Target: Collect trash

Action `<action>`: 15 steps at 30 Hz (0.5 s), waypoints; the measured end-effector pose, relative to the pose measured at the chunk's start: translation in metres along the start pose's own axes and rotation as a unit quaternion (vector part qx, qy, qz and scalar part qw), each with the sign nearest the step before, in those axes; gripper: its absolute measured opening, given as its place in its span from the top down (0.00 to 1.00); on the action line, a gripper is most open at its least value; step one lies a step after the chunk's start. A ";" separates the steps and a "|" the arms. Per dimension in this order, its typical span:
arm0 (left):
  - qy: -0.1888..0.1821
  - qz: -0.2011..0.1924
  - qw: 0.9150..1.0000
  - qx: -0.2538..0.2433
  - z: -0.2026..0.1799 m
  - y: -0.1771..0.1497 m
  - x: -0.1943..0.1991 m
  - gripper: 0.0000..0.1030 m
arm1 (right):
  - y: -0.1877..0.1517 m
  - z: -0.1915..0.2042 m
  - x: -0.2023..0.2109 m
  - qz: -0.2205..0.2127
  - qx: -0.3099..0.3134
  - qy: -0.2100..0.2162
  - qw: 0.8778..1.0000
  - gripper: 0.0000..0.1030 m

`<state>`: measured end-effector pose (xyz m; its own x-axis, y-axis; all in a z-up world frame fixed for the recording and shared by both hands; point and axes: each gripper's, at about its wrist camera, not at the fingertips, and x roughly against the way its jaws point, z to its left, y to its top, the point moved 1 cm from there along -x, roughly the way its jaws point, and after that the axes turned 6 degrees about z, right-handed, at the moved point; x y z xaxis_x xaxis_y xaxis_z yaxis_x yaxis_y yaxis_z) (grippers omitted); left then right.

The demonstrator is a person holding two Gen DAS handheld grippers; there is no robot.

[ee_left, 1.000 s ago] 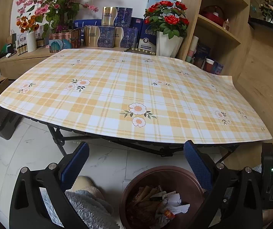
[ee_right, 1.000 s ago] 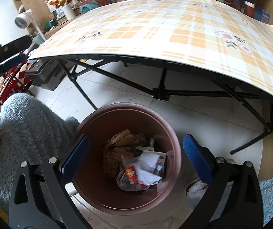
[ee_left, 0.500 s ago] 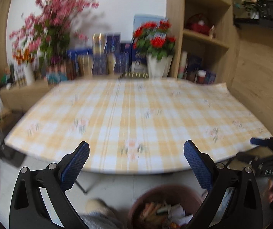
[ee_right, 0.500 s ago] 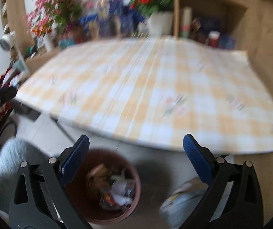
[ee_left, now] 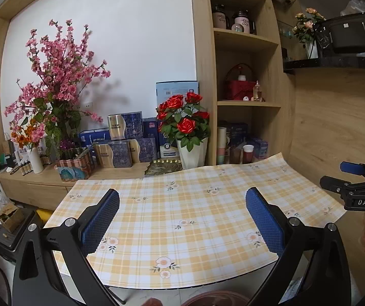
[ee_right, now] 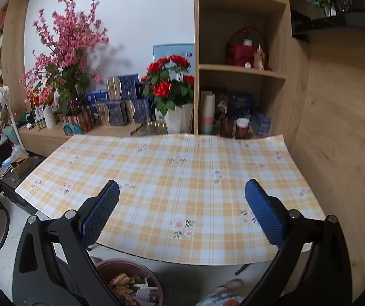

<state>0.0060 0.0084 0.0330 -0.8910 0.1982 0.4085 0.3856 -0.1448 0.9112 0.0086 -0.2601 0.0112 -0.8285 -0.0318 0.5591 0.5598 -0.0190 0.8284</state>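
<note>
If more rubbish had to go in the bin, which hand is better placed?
Probably the right. Both are open and empty, but the right gripper looks into the bin and sees its trash; the left gripper sees only a sliver of rim.

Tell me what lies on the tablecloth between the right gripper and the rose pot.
Nothing: in the right wrist view, bare checked tablecloth runs from the open right gripper to the rose pot.

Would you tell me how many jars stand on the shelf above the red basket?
2: left jar and right jar, side by side; others may be hidden behind them.
</note>
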 end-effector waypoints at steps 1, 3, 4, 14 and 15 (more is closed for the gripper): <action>0.007 -0.003 1.000 -0.002 -0.002 0.002 0.003 0.06 | 0.002 -0.001 0.004 -0.004 0.002 -0.001 1.000 0.06; 0.020 -0.007 1.000 -0.009 -0.006 0.004 0.008 0.06 | 0.004 0.001 0.010 -0.008 0.006 -0.001 1.000 0.06; 0.024 -0.007 1.000 -0.012 -0.008 0.004 0.009 0.06 | 0.004 0.003 0.012 -0.008 0.007 -0.001 1.000 0.06; 0.030 0.000 0.999 -0.016 -0.009 0.002 0.011 0.06 | 0.001 0.015 0.017 -0.008 0.017 0.009 1.000 0.06; 0.030 0.001 0.999 -0.015 -0.008 0.002 0.010 0.06 | 0.001 0.016 0.017 -0.009 0.018 0.009 1.000 0.06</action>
<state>-0.0041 0.0024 0.0388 -0.9031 0.1396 0.4062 0.3814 -0.1742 0.9078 -0.0056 -0.2448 0.0220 -0.8373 -0.0507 0.5443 0.5442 0.0168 0.8388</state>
